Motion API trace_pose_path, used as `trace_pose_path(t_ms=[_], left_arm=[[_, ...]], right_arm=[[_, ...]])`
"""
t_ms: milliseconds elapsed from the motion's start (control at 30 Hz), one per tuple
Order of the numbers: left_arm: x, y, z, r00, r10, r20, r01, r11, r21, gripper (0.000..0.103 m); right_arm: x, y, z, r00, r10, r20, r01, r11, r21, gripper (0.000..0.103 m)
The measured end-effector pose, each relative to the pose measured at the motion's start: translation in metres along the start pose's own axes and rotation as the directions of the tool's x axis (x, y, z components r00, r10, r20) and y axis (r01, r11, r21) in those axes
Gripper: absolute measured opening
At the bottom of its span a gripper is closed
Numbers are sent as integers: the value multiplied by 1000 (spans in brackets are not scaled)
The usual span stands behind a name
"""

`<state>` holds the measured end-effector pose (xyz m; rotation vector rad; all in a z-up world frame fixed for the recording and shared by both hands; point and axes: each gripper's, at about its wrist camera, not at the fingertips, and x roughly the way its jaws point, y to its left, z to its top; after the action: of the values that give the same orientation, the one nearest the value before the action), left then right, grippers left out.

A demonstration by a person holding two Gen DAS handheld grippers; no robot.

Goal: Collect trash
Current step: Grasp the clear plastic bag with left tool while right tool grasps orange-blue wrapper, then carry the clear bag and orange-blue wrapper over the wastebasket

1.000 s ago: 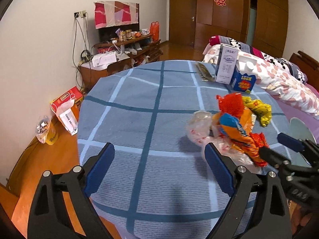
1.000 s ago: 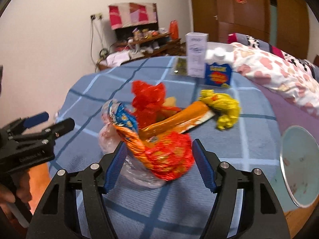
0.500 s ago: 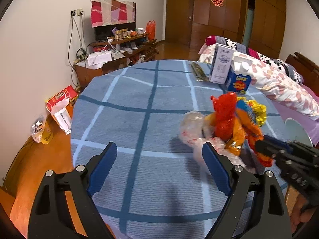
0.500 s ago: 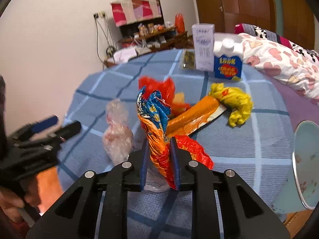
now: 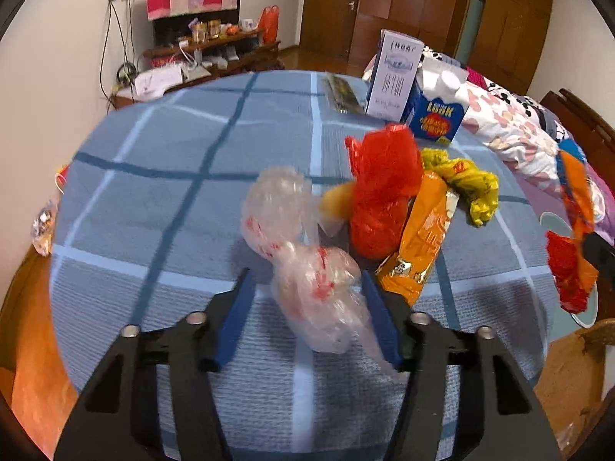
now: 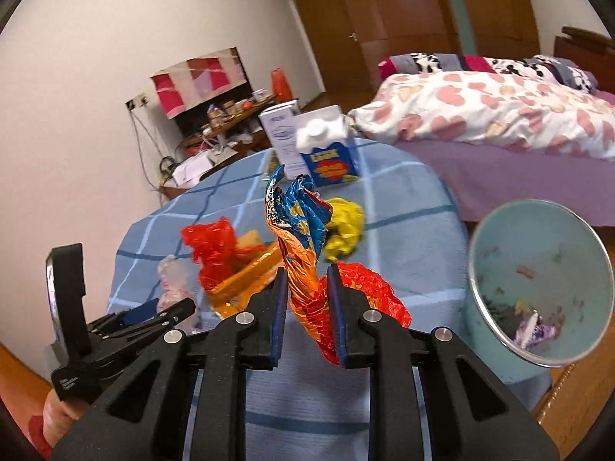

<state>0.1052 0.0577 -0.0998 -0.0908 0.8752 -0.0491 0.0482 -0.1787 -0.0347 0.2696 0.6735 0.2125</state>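
- left gripper (image 5: 305,296) is down over the near edge of the round table (image 5: 161,199), jaws closing in around the clear crumpled plastic bag (image 5: 303,253); the bag sits between the blue pads (image 5: 378,313), right pad looks like it's touching the plastic, left one has a gap, so not properly squeezed yet
- right gripper (image 6: 307,299) is clenched tight on the orange and blue snack wrapper (image 6: 303,246); wrapper sticks up above the pads and is lifted clear of the cloth, off past the table's right edge in the left camera
- light blue trash bin (image 6: 538,280) stands just beside the table's right edge, open top, a few scraps at the bottom
- rest of the trash is piled right of the middle of the table: red plastic bag (image 5: 380,188), a long orange packet (image 5: 421,238) leaning against it, a yellow bag (image 5: 469,184) nearer the right edge; a yellowish bit peeks out between the clear bag and the red one, can't tell what it is
- far edge of the table: a tall white box (image 5: 396,73) and a blue carton (image 5: 436,117) side by side, a flat dark packet (image 5: 342,94) just left of them
- bed with a heart-print quilt (image 6: 480,111) behind the table
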Motion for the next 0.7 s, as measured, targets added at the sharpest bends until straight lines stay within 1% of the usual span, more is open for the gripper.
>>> trace_pose_path(t_ms=[100, 233, 333, 433, 467, 567, 700], left_arm=[[4, 0, -3, 1000, 9, 0, -9, 1000, 5, 36], [-7, 6, -1, 1000, 9, 20, -9, 1000, -5, 34], [-28, 8, 3, 997, 28, 76, -29, 1000, 9, 34], [-58, 3, 11, 986, 46, 159, -52, 998, 32, 34], [-64, 0, 13, 984, 43, 175, -51, 998, 42, 34], [-83, -16, 19, 977, 1, 215, -21, 996, 91, 34], [-93, -45, 21, 972, -61, 229, 25, 987, 156, 34]], right_arm=[[-3, -5, -2, 1000, -5, 1, 5, 1000, 11, 21], [-10, -7, -4, 1000, -10, 18, 10, 1000, 19, 21], [-17, -8, -3, 999, -19, 38, 18, 1000, 14, 21], [-27, -11, -1, 997, -31, 64, 30, 999, 15, 21], [-31, -12, 1, 997, -35, 74, 34, 999, 19, 21], [-39, -17, 3, 995, -47, 91, 45, 999, 31, 21], [-50, -26, 5, 992, -71, 108, 66, 997, 45, 21]])
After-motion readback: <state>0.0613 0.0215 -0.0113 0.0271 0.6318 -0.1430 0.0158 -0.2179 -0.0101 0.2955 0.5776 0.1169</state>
